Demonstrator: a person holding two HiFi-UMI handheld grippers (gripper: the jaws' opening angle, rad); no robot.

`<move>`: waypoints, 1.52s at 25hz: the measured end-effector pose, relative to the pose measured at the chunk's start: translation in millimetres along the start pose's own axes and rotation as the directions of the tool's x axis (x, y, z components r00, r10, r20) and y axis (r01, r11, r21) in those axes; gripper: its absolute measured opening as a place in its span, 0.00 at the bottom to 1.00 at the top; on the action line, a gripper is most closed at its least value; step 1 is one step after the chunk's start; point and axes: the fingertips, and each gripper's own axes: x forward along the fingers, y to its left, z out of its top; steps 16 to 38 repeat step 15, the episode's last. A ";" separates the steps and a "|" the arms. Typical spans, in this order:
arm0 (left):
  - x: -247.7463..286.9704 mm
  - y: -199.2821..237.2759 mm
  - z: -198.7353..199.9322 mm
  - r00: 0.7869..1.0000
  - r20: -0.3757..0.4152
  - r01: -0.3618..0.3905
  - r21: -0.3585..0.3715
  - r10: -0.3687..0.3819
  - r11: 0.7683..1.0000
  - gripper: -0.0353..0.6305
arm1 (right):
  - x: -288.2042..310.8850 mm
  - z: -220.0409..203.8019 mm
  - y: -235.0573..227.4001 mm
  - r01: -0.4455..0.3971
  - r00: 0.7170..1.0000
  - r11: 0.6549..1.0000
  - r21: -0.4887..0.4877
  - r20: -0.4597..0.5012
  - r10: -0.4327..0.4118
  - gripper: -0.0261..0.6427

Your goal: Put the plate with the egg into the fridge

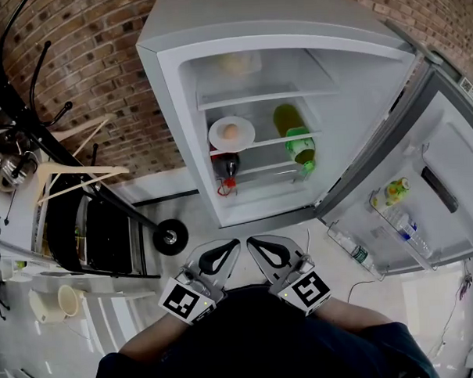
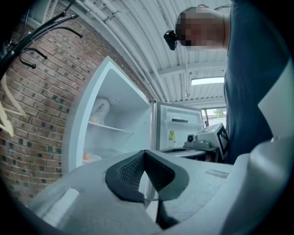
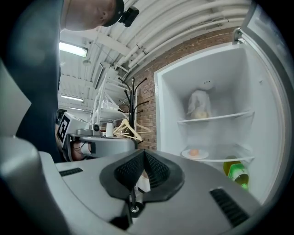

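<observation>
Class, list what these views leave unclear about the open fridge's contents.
Top-shelf item: head view, too small and pale to identify.
Dark bottle: head view, partly hidden by the plate.
Plate: left gripper view, mostly hidden by the left gripper's body.
Door bottles: head view, labels too small.

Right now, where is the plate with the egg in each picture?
Head view: the plate is at upper centre, on the middle shelf of the fridge.
Left gripper view: the plate is low on the left, inside the fridge.
Right gripper view: the plate is right of centre, on the same shelf.
Shared landmark: the brick wall beside the fridge shows in all three.
</observation>
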 end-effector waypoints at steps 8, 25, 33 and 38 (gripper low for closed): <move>-2.2 -4.4 1.4 1.000 -0.006 0.011 0.004 -0.011 1.000 0.05 | -3.6 -0.3 1.1 -0.008 1.000 1.000 -0.026 -0.015 0.007 0.06; 0.5 -4.6 1.5 1.000 -0.001 0.013 0.000 -0.013 1.000 0.05 | -2.7 -1.5 1.0 0.000 1.000 1.000 -0.018 -0.022 -0.001 0.06; 0.5 -4.6 1.5 1.000 -0.001 0.013 0.000 -0.013 1.000 0.05 | -2.7 -1.5 1.0 0.000 1.000 1.000 -0.018 -0.022 -0.001 0.06; 0.5 -4.6 1.5 1.000 -0.001 0.013 0.000 -0.013 1.000 0.05 | -2.7 -1.5 1.0 0.000 1.000 1.000 -0.018 -0.022 -0.001 0.06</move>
